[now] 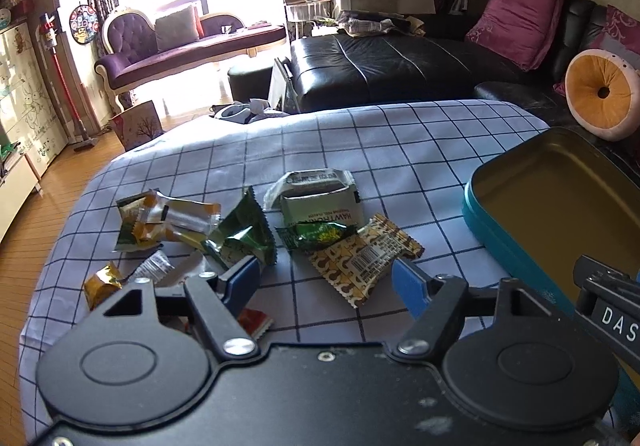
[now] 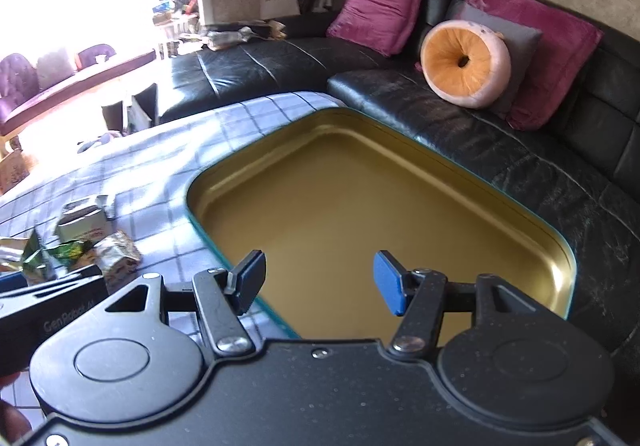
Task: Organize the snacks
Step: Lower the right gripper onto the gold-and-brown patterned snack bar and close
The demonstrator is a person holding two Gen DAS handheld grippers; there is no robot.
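Several wrapped snacks lie in a loose heap on the checked tablecloth [image 1: 400,134]: a brown patterned packet [image 1: 366,260], a green foil packet [image 1: 244,234], a pale HAWTHORN packet [image 1: 320,202] and orange-and-green packets [image 1: 160,218]. My left gripper [image 1: 326,282] hovers just in front of the heap, jaws open, nothing between the blue pads. A teal tin [image 1: 516,242] with a gold inside stands to the right. In the right wrist view my right gripper [image 2: 320,282] hangs open and empty over the tin [image 2: 400,214], whose gold floor is bare. The snack heap [image 2: 80,242] shows at its left.
A black leather sofa [image 2: 520,166] with magenta cushions and a round orange cushion [image 2: 464,64] runs behind the table. The table's far edge [image 1: 360,106] drops to a wooden floor. A purple chaise [image 1: 180,46] stands by the bright window. The other gripper's body [image 1: 612,310] shows at right.
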